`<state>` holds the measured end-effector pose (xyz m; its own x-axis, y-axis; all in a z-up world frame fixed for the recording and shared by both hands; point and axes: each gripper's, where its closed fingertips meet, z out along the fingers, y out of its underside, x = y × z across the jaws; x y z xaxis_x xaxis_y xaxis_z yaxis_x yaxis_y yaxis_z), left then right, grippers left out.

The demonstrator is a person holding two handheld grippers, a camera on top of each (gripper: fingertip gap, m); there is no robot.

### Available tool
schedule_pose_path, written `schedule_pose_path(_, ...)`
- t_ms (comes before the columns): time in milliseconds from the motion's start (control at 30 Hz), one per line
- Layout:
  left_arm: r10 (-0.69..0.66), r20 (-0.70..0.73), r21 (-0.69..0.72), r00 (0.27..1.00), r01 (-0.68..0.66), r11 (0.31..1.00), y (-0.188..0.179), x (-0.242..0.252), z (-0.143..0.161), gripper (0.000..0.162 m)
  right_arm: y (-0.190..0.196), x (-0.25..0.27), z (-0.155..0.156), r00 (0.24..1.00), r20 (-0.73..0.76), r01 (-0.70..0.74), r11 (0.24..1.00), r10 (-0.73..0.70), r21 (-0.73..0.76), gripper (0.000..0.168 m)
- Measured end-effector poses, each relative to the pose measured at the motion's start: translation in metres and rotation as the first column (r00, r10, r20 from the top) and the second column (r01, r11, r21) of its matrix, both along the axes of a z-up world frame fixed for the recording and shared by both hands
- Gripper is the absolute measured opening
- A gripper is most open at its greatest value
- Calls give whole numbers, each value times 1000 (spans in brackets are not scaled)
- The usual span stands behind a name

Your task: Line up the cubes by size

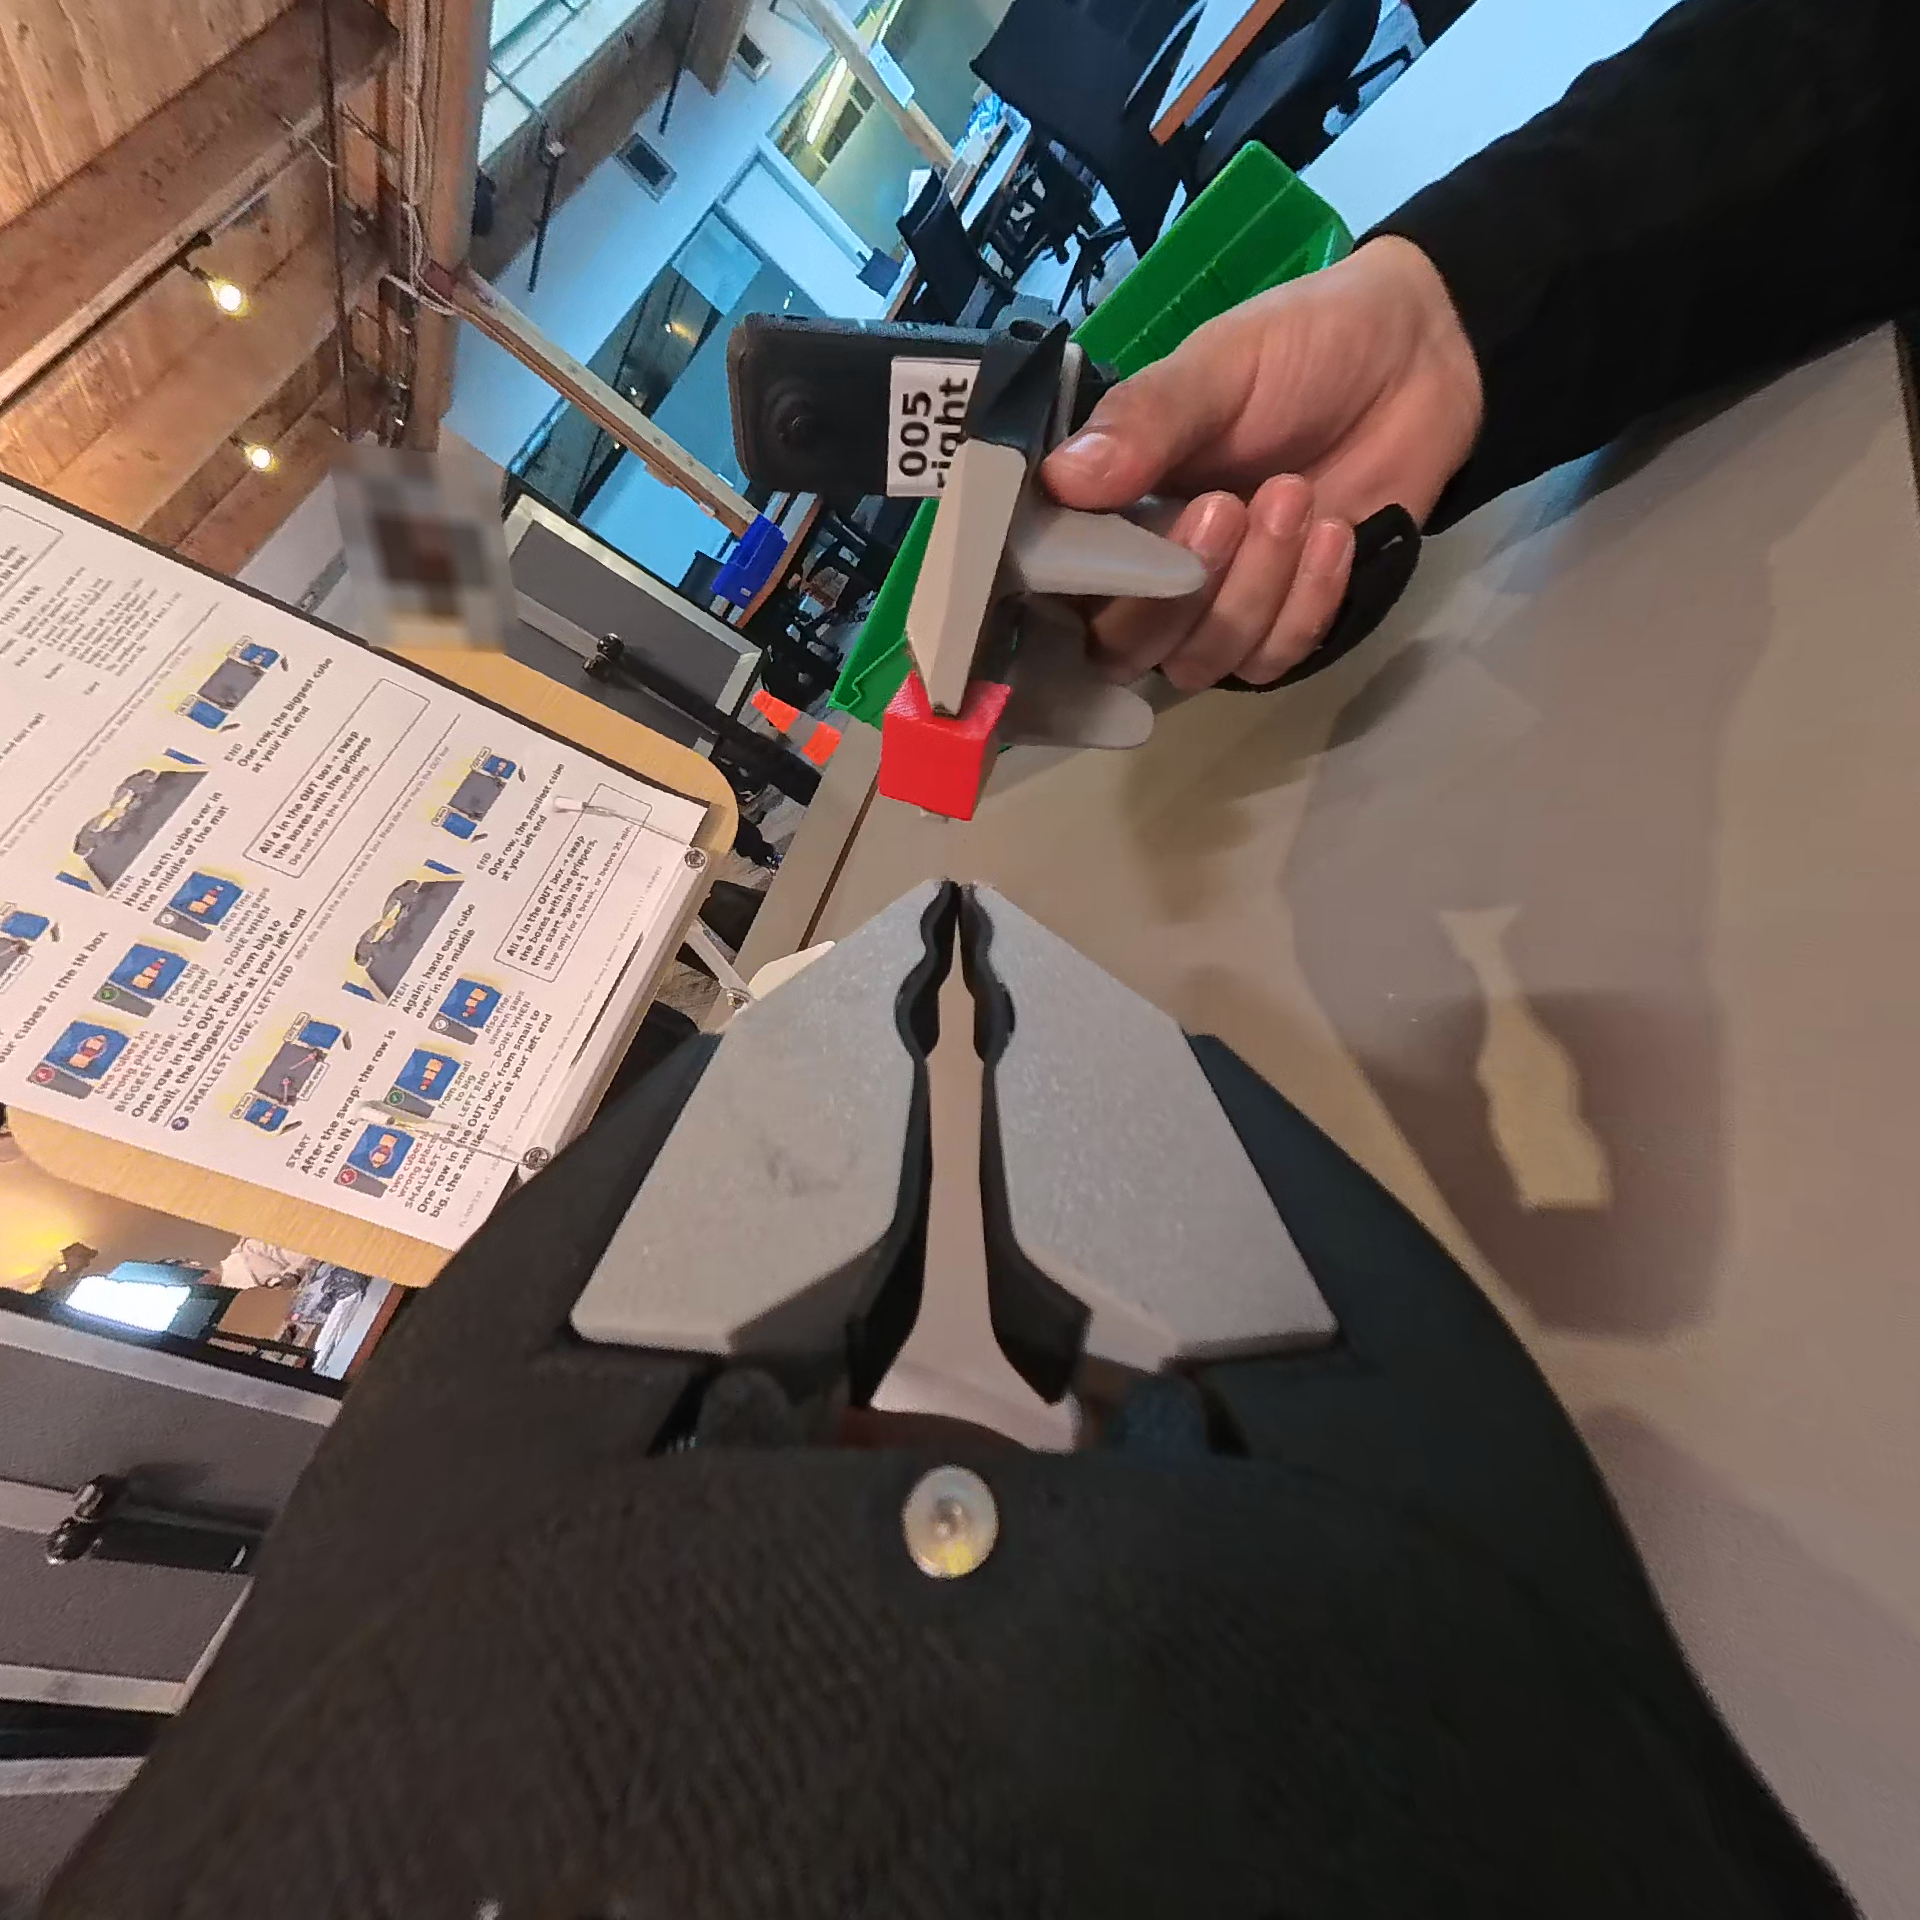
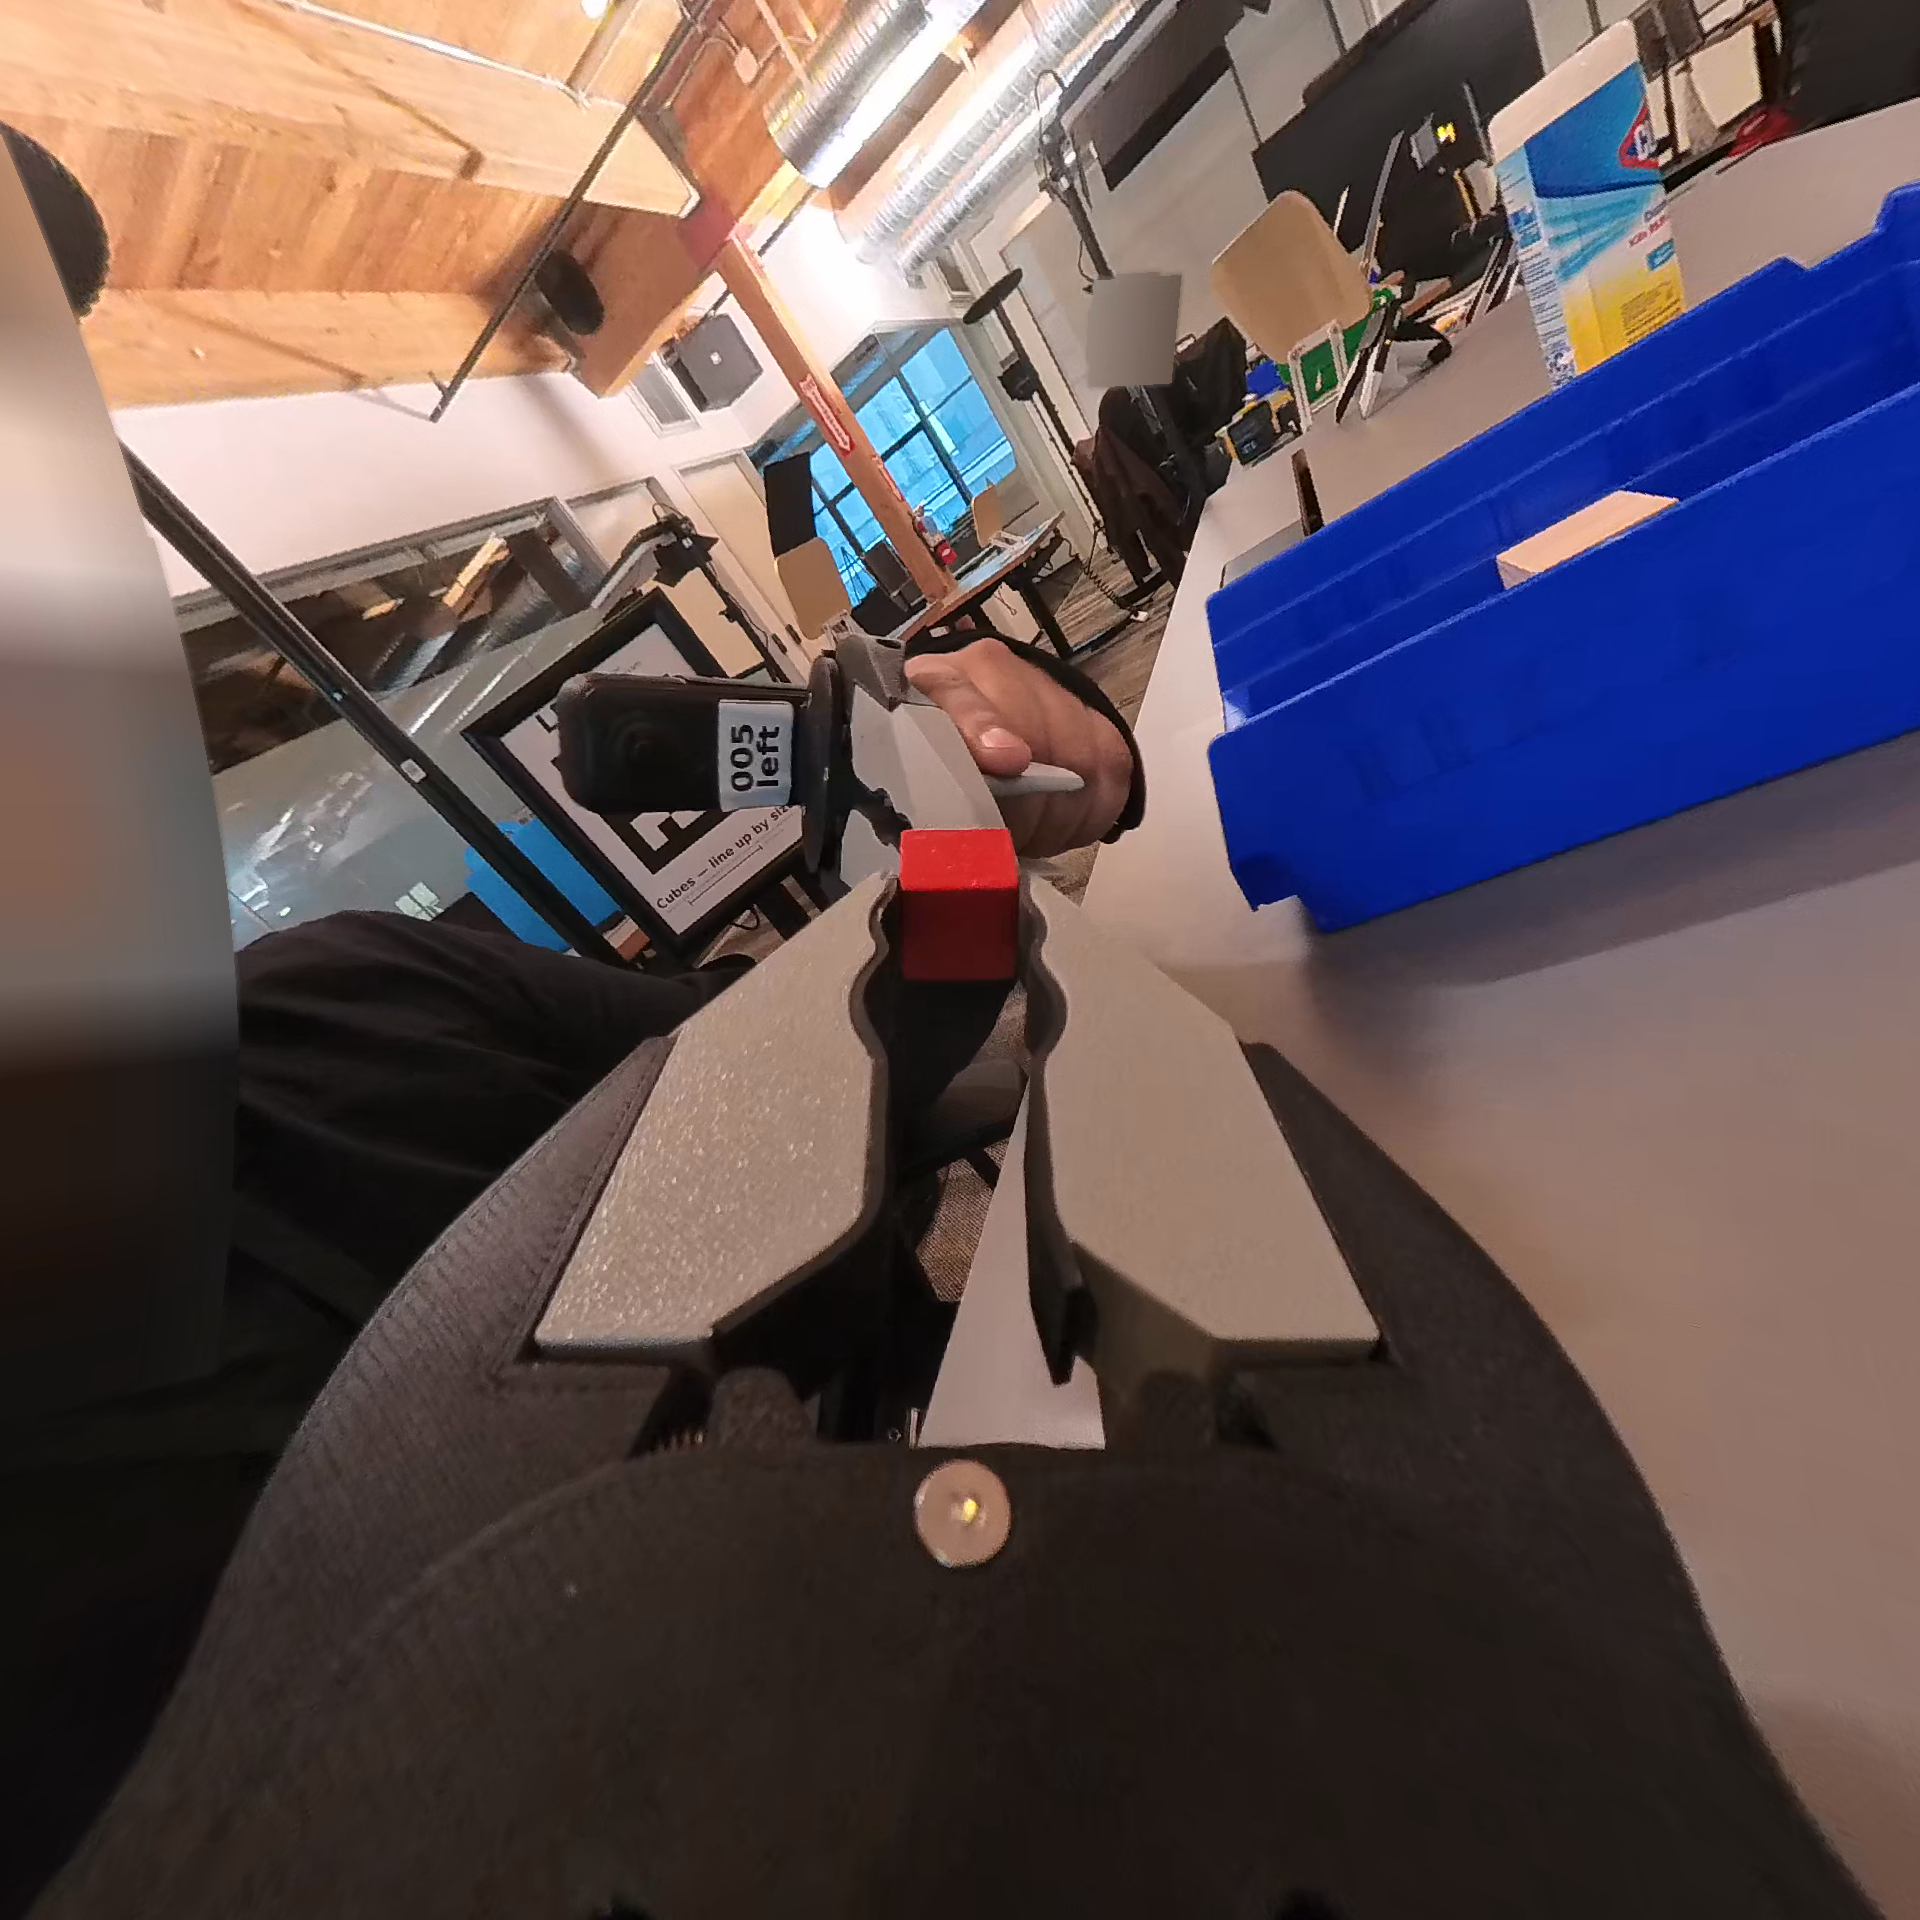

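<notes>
Here, your right gripper pinched the red cube above the grey table, near its edge. Your left gripper had its fingers nearly together on nothing. The blue bin stood well apart, bare tabletop between.

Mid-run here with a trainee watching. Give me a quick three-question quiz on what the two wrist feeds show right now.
1. True or false: the right gripper is empty.
2. What colour is the bin on the table in the right wrist view?
3. The left gripper has its jaws: A) nearly closed on nothing, B) clamping a cube, C) wide open.

Key: 1 false, it holds the red cube; 2 blue; 3 A.
</notes>
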<state>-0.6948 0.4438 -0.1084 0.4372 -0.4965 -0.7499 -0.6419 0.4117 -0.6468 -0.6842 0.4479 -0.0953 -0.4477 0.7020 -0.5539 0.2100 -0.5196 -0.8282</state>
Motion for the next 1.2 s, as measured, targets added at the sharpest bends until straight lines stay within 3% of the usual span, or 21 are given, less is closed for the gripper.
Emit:
schedule_pose_path(400,-10,17,-4,1000,10,1000,0,4,0,0,-3,0,1,1000,-3,-10,1000,10,-1,19)
schedule_pose_path(567,-9,21,-12,1000,10,1000,0,5,-1,13,-3,0,1,1000,-4,-12,1000,12,0,19)
schedule_pose_path(767,-5,22,-7,1000,5,1000,1,6,-1,16,-6,1,2,1000,-4,-21,1000,21,2,19)
schedule_pose_path(1200,0,-13,-29,1000,-1,1000,1,5,-8,15,-5,5,8,999,-25,39,990,-36,136,19)
